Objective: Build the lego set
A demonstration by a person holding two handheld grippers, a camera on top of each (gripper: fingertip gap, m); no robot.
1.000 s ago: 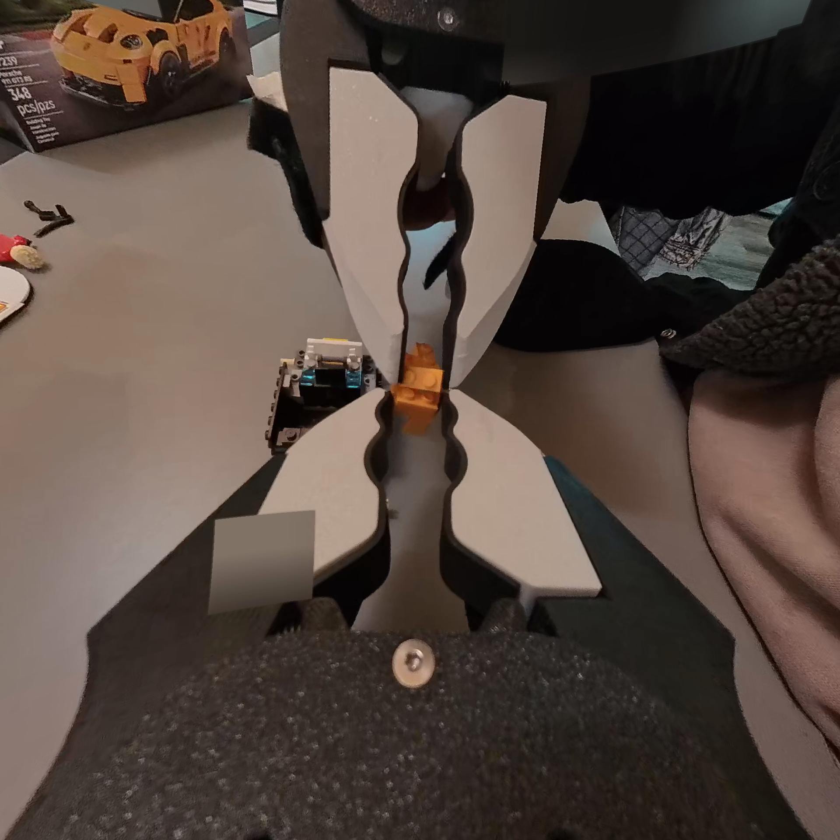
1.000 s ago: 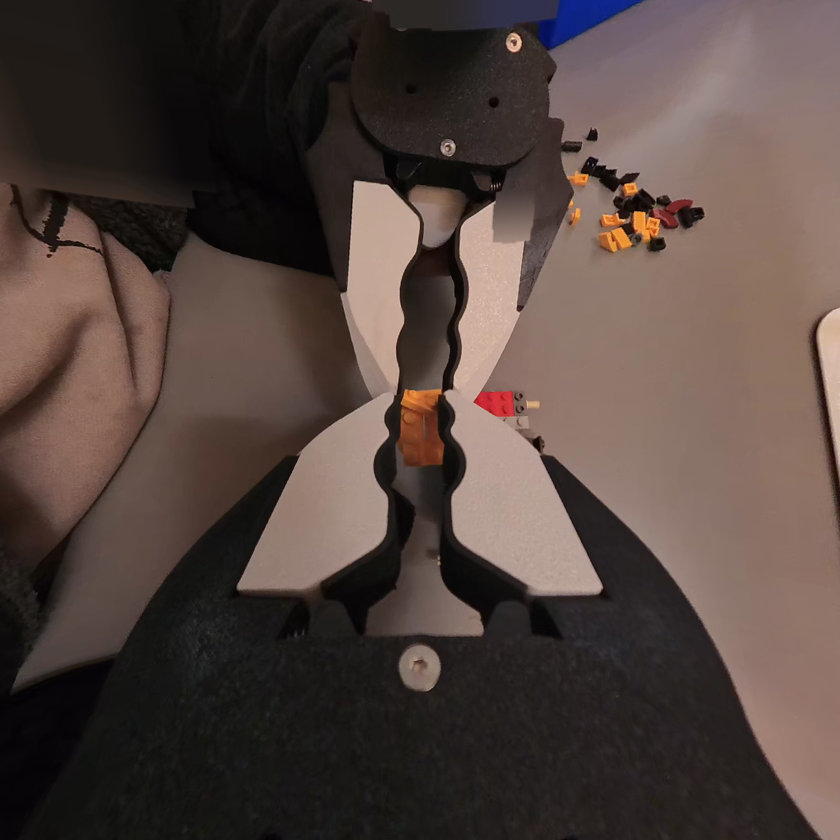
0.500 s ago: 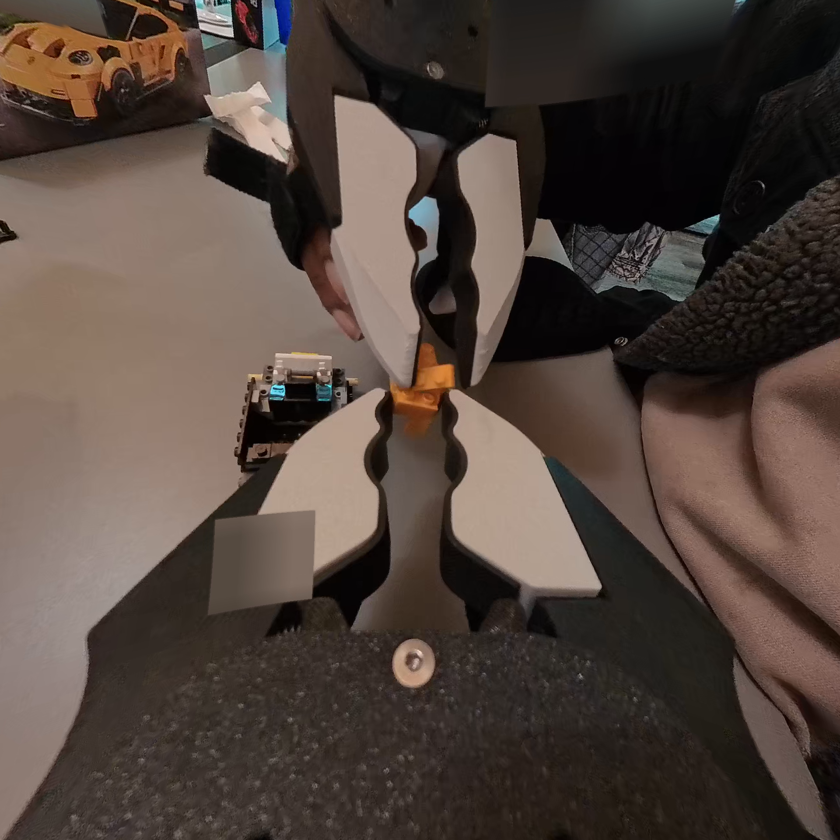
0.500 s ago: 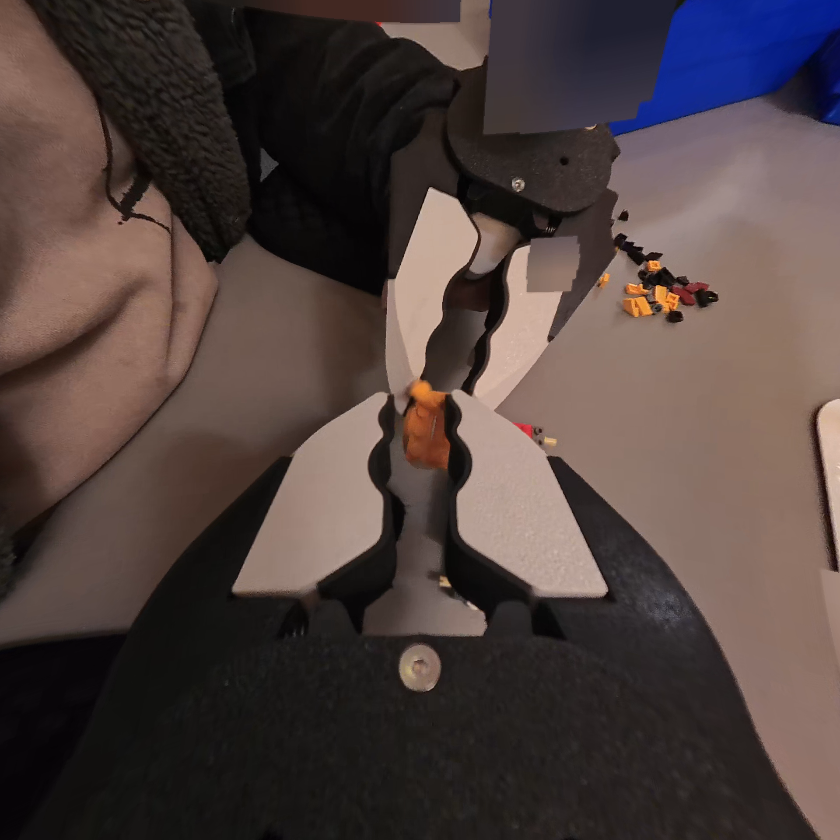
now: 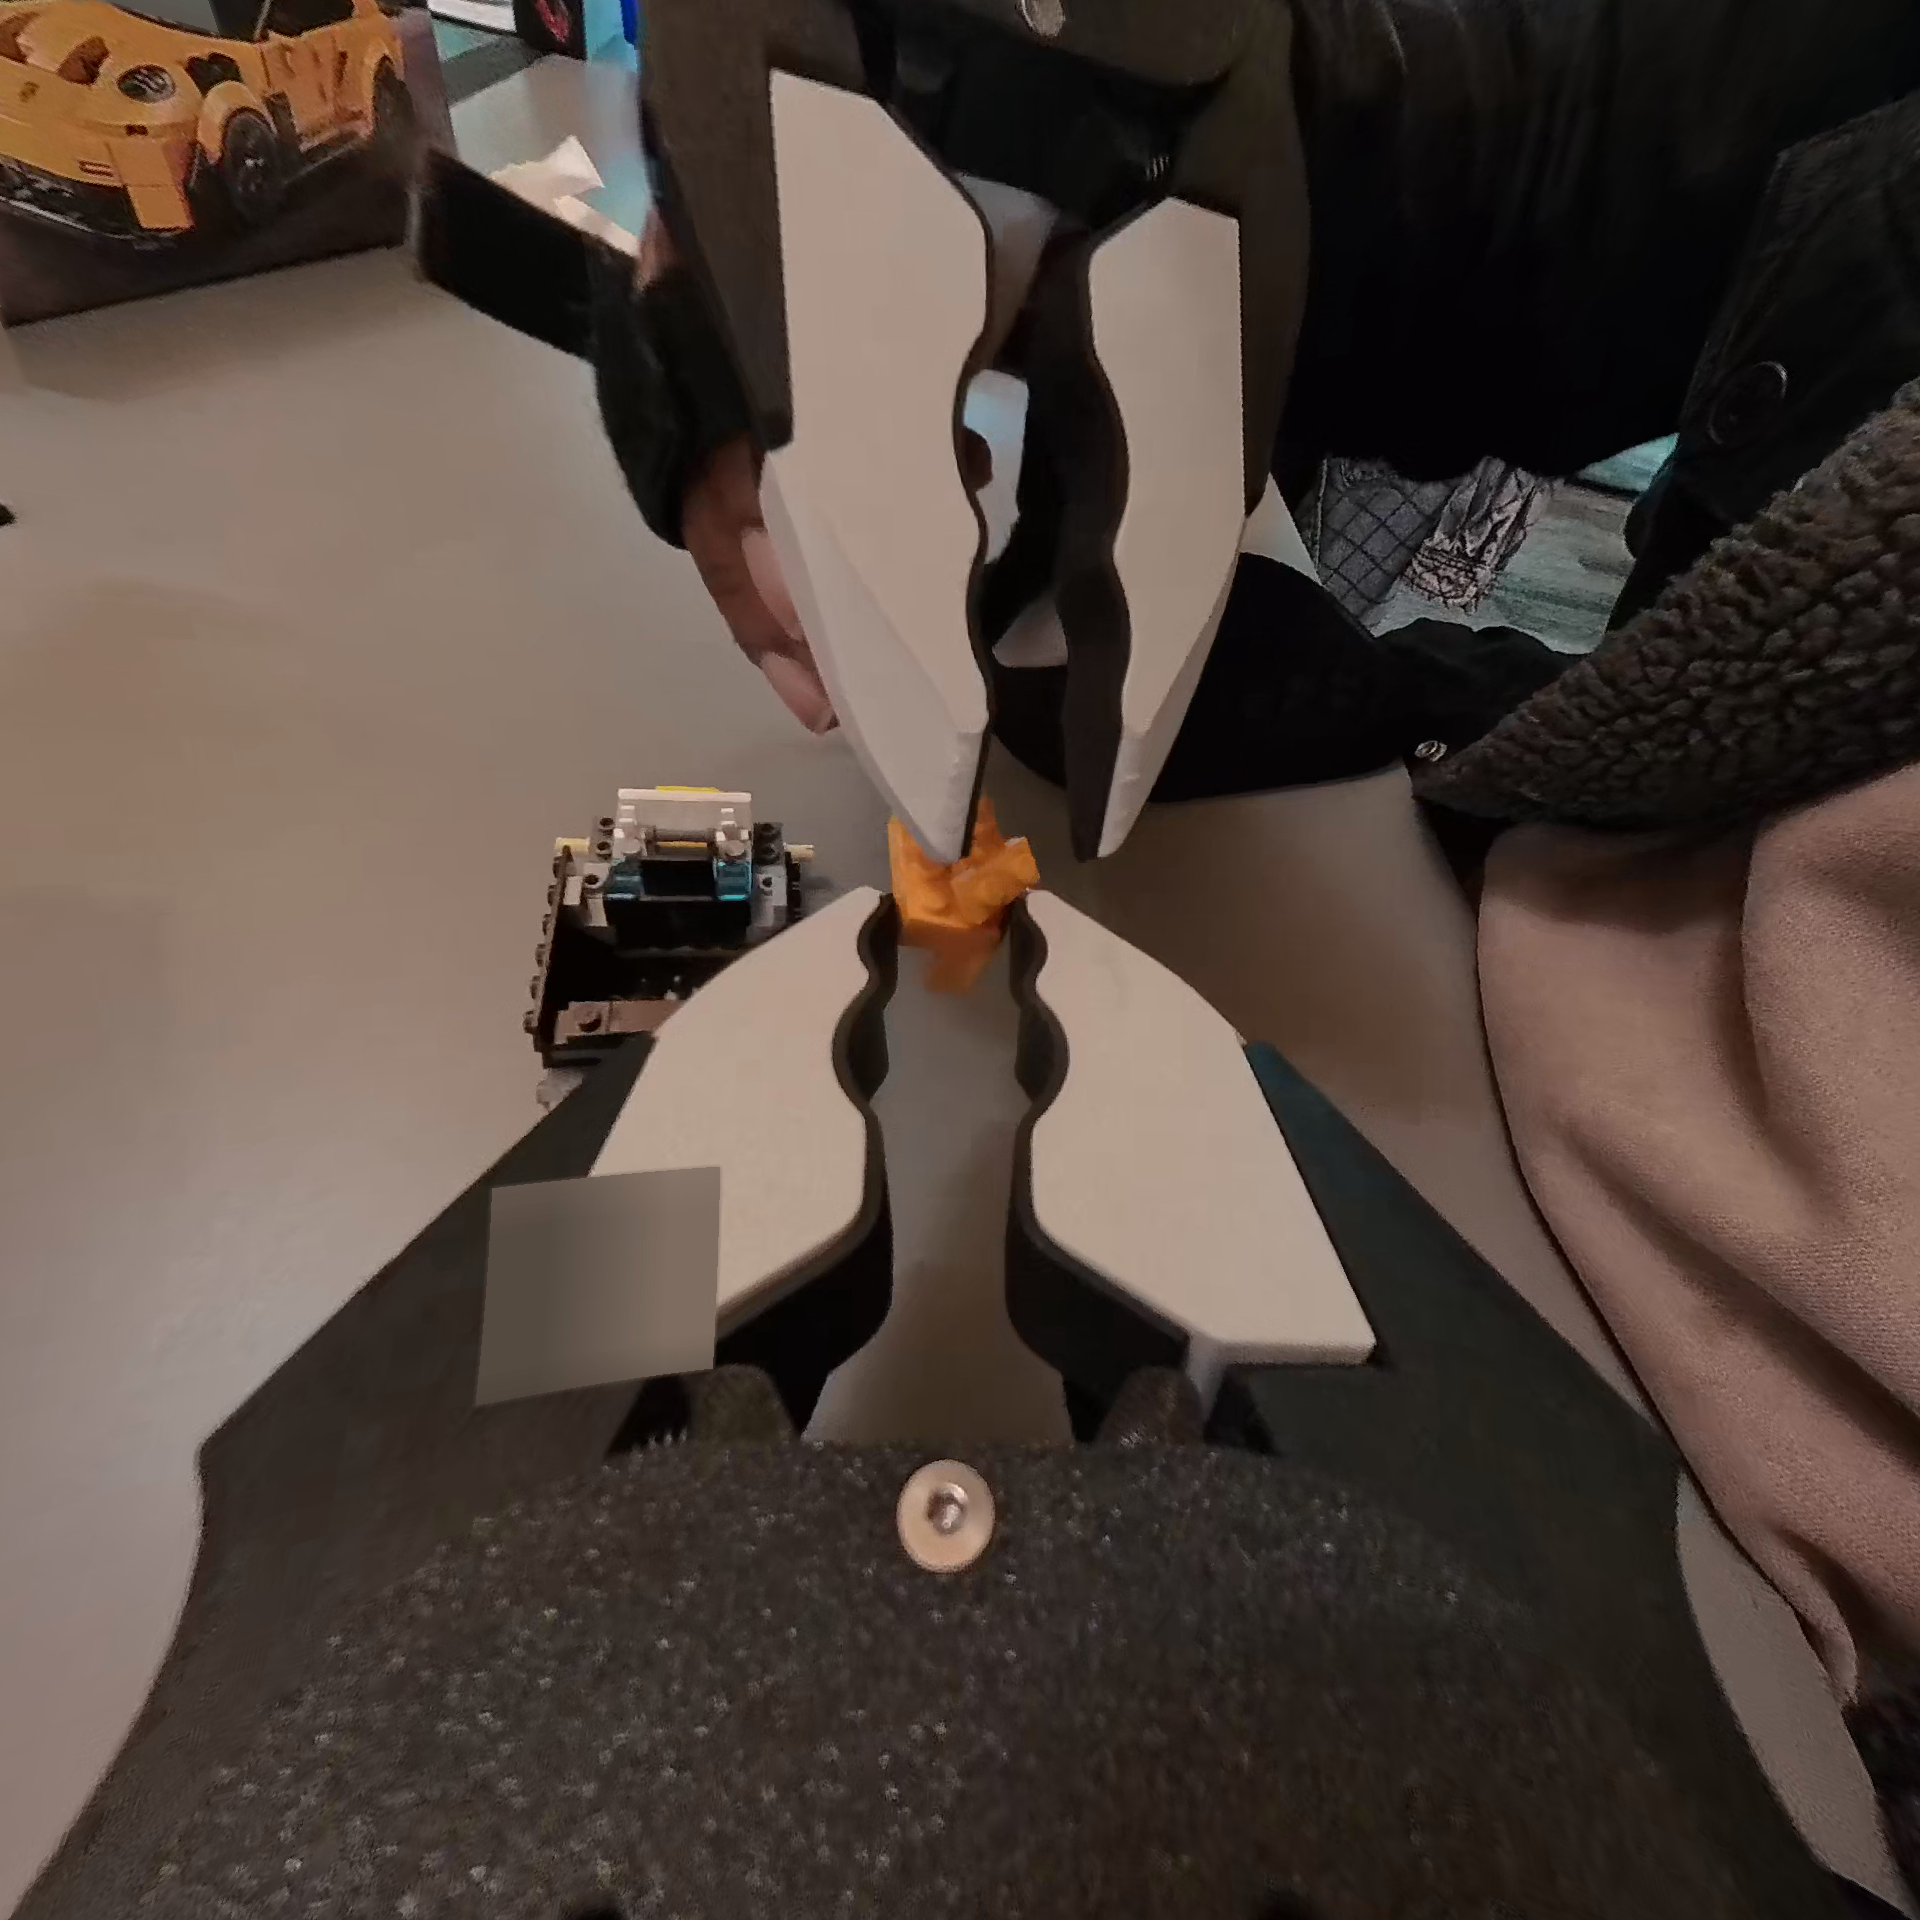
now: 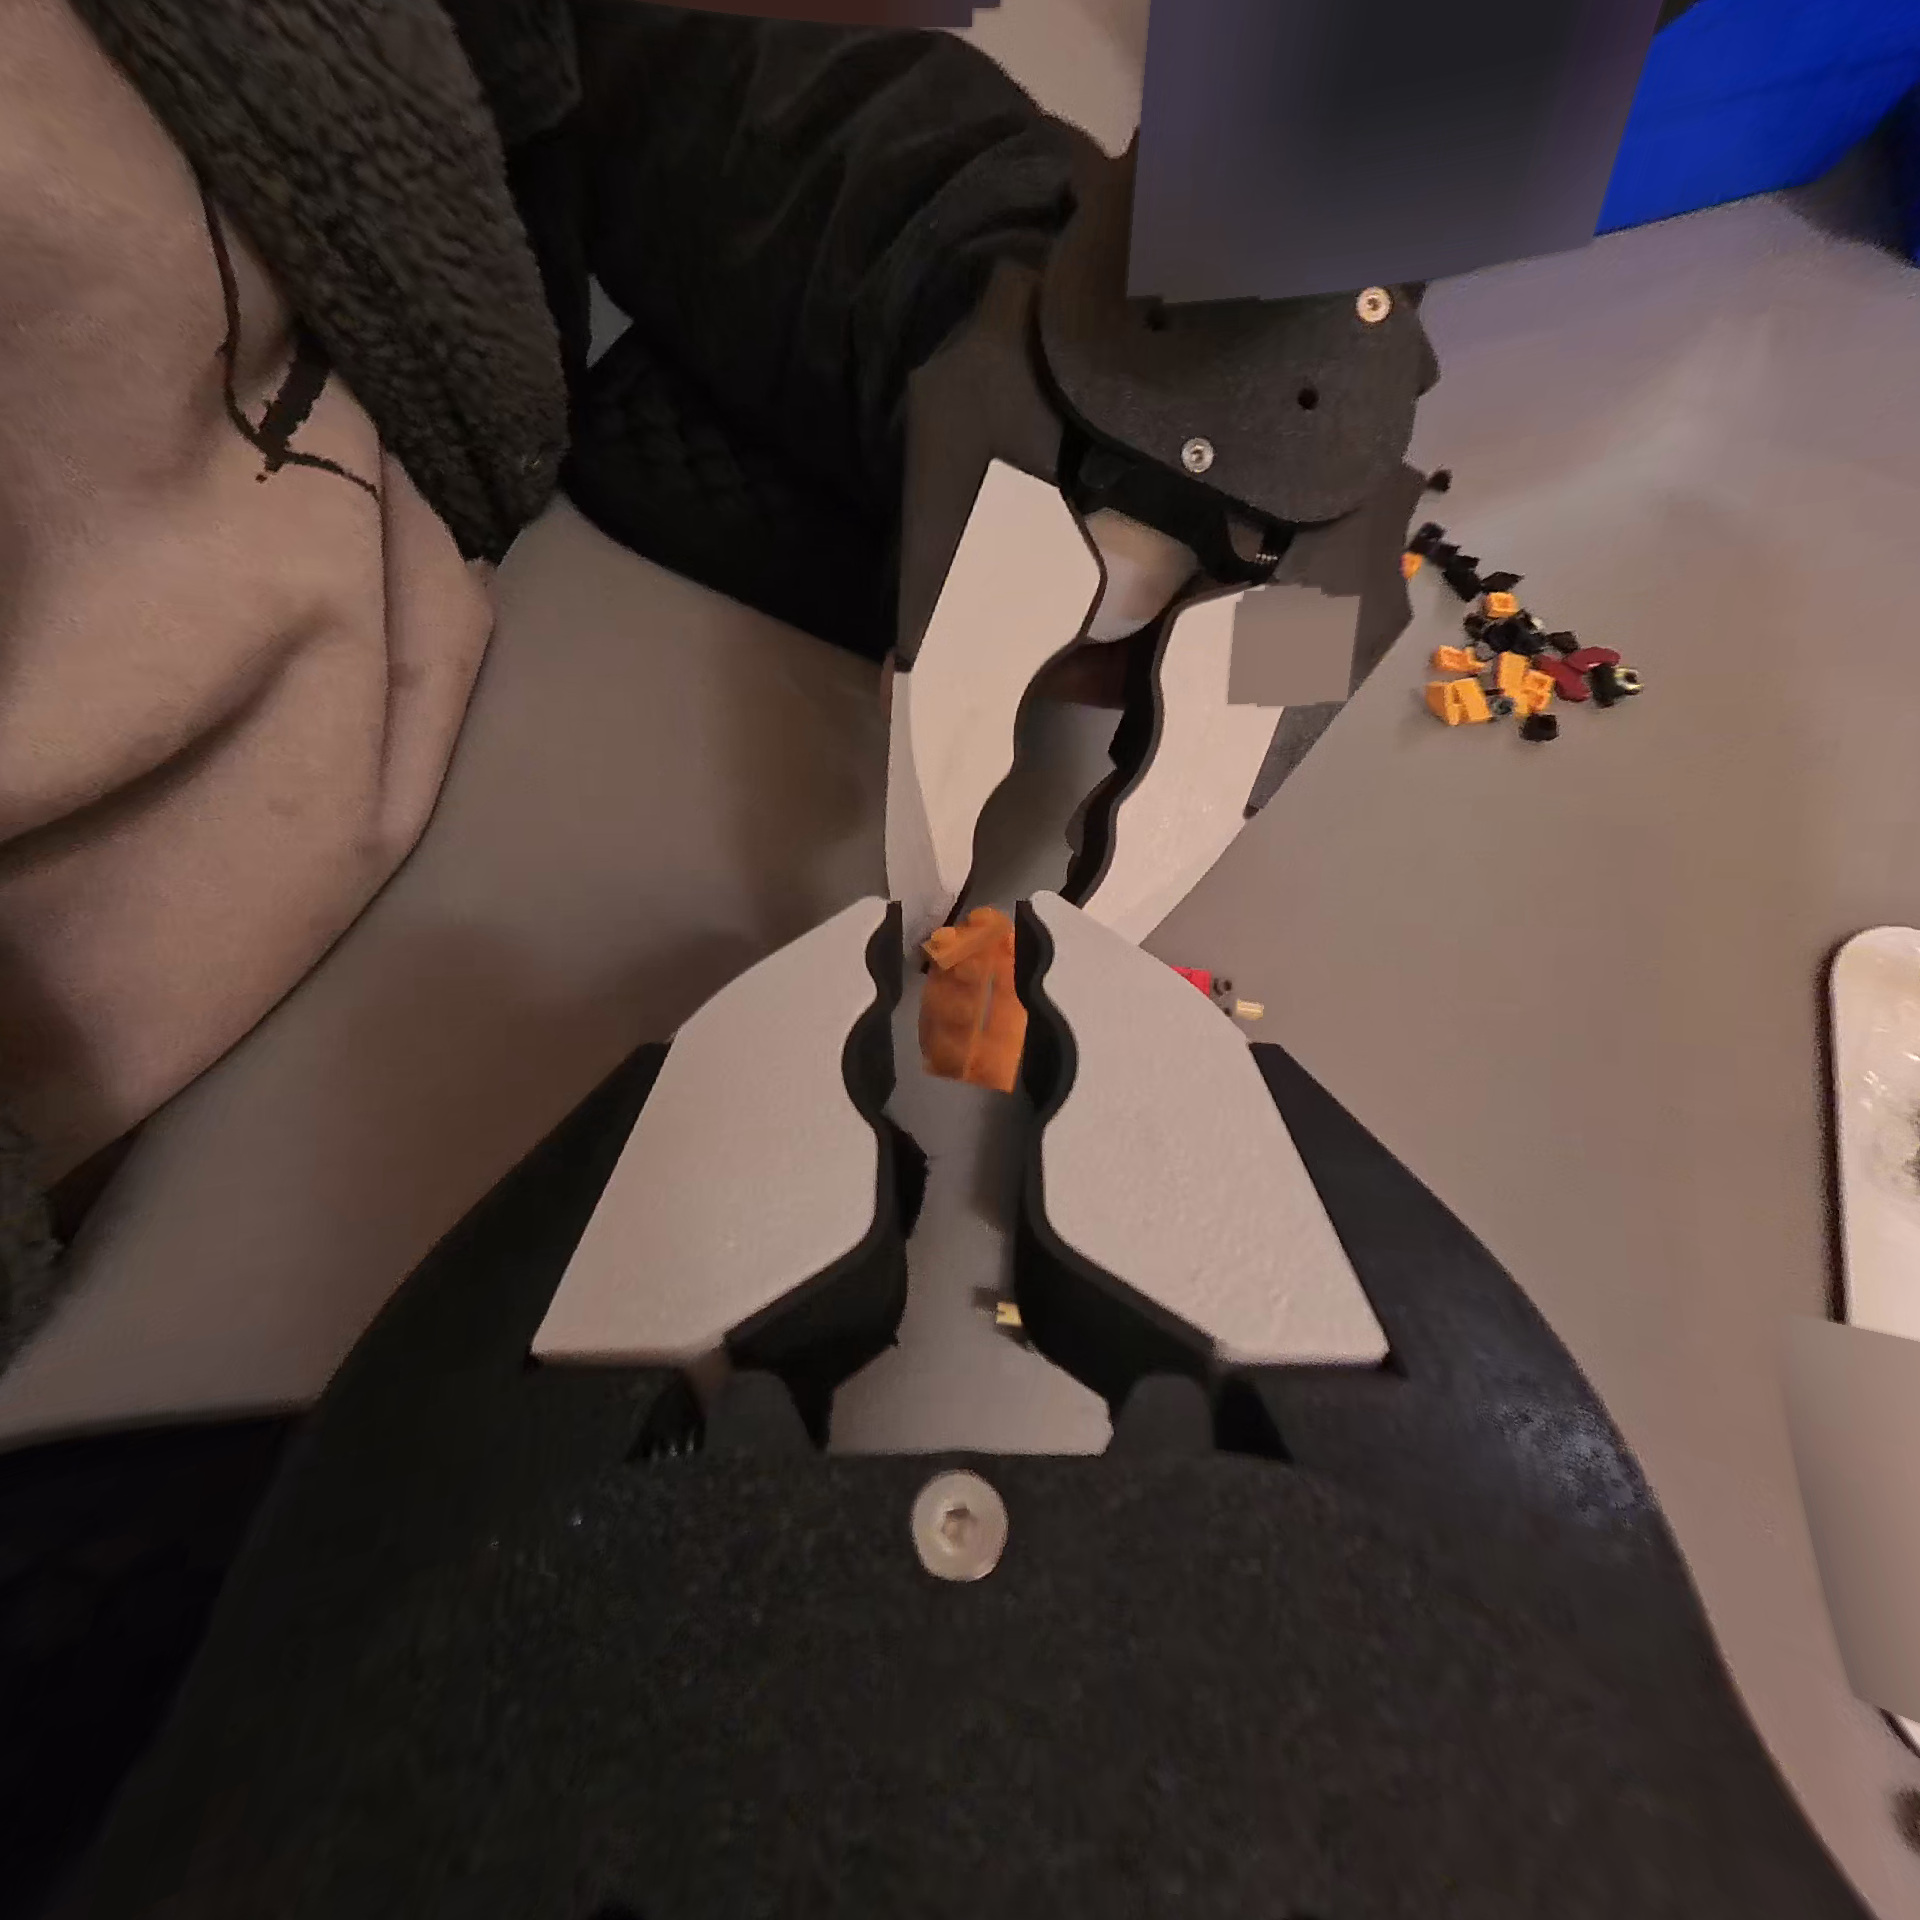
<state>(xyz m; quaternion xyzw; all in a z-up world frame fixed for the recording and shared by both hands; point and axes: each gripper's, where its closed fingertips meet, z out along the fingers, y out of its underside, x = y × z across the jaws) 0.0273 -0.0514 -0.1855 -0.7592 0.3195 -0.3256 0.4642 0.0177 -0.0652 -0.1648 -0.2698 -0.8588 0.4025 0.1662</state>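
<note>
My left gripper [image 5: 951,906] is shut on a small orange lego piece [image 5: 956,899] at its fingertips. My right gripper [image 5: 1027,836] comes down from above, tip to tip with the left one, and one of its fingertips [image 5: 940,790] rests on the orange piece. In the right wrist view my right gripper [image 6: 958,914] grips an orange lego piece [image 6: 971,1013] between its pads, and the left gripper [image 6: 1013,894] meets it from above at a slant. Both are held above the grey table [image 5: 260,675]. The partly built black and grey car chassis [image 5: 665,920] stands on the table left of the grippers.
The lego box [image 5: 197,135] stands at the far left. A pile of loose orange, black and dark red pieces [image 6: 1517,665] lies to the right, with a small red piece [image 6: 1195,982] nearer. A white tray [image 6: 1870,1122] is at the right edge. The person's beige garment [image 5: 1714,1143] is close by. Left and right tips are no more than a few centimetres apart.
Both grippers have stayed tip to tip on the orange pieces but have tilted against each other, and the right gripper's jaws look slightly wider. The chassis has shifted in view.
</note>
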